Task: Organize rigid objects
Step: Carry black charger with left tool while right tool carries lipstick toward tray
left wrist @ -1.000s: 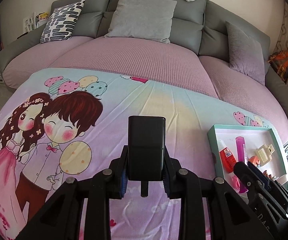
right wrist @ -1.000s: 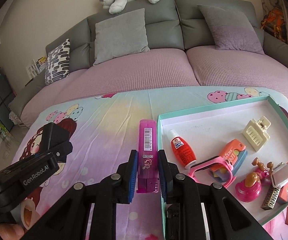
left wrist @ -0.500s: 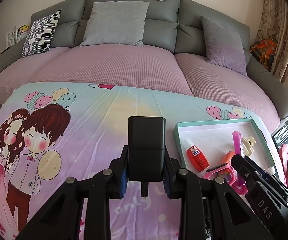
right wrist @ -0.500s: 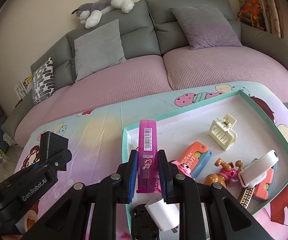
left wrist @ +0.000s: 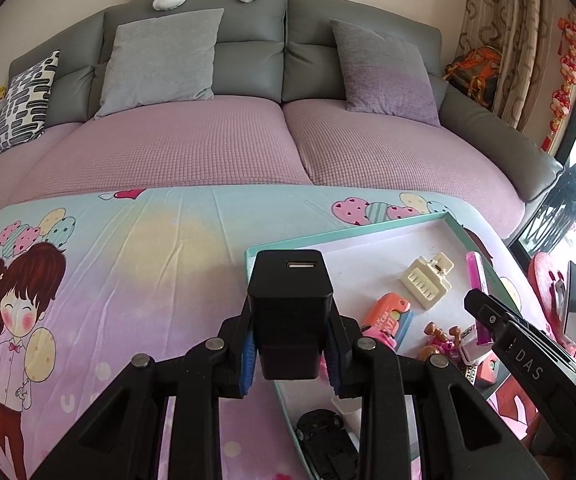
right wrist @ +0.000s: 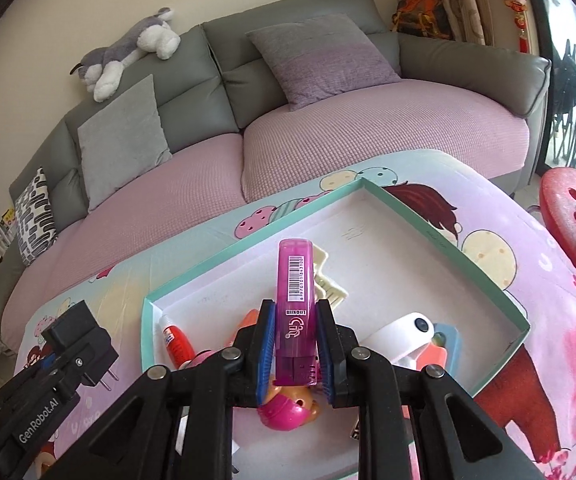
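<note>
Left gripper [left wrist: 289, 354] clamps boxy black charger [left wrist: 289, 312] – matte plastic

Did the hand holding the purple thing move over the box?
Yes. The right hand-held gripper, gripping the purple highlighter, moved rightward from the box's left edge to above its inside, over the toys.

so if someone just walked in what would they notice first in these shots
Probably the two clamped items: the left gripper shut on a black charger block, and the right gripper shut on a translucent magenta highlighter over the teal-rimmed tray. Next, the cartoon-couple cloth under the tray, and the plush husky sprawled on the grey sofa back.
</note>
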`<state>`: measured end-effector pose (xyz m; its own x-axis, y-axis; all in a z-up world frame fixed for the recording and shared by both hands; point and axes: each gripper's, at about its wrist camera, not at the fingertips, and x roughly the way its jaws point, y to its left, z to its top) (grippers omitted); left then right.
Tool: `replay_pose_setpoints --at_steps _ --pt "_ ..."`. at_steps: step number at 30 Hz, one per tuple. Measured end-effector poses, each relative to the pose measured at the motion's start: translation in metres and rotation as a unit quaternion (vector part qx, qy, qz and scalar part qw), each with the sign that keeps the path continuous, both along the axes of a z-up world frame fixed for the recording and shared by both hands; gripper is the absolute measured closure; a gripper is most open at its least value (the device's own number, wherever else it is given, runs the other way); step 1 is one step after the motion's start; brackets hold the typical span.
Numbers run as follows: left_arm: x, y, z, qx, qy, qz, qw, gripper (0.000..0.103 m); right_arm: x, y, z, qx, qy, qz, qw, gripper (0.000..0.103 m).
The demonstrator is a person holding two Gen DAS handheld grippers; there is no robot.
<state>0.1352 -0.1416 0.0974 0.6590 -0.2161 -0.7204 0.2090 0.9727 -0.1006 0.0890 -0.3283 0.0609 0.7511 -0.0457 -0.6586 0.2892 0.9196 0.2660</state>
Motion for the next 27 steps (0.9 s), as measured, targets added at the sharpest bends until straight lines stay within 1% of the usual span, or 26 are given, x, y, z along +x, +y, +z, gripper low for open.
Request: replay_pose_setpoints --at_steps 4,14,22,27 --pt "0.0 -0.019 -0.003 0.004 0.001 -0.026 0.9997 0.073 -0.002 -0.007 0.001 0.0 -0.003 -0.007 1.0 0.082" --pt "0.002 -0.051 -0.008 0.017 -0.005 -0.063 0.9978 0.073 -0.001 -0.005 -0.002 -0.007 0.004 -0.008 1.0 0.082" --pt "0.004 -0.061 -0.011 0.018 -0.009 -0.077 0.9968 0.073 -0.001 -0.004 -0.002 -0.011 0.006 -0.008 1.0 0.081" --pt "0.008 -0.061 -0.017 0.011 0.0 -0.075 0.9971 0.073 0.001 -0.002 -0.002 -0.02 0.011 -0.008 1.0 0.081"
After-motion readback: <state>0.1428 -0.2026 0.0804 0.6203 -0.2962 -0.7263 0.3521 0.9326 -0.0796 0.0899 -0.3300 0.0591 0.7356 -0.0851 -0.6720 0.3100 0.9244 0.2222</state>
